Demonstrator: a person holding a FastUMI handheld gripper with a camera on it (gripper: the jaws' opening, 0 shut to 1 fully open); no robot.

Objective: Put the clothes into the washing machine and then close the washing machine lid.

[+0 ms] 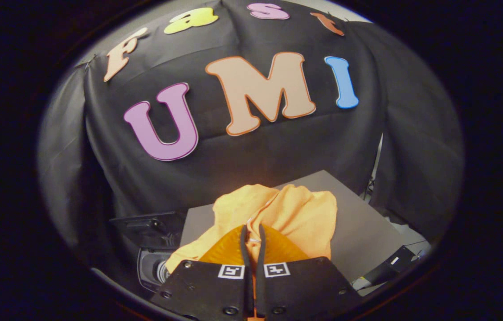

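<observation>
An orange garment hangs bunched from my gripper, whose two fingers are shut on a fold of its cloth. The garment drapes ahead of the fingers and to both sides, above a grey table top. Down to the left of the fingers, below the garment, is a dark machine with a round opening partly in sight; the garment's left edge hangs right beside it. I cannot make out a lid.
The grey table top reaches right and back to the black cloth wall. A dark flat device lies at the table's right corner. A black box-like part sits left of the table, above the round opening.
</observation>
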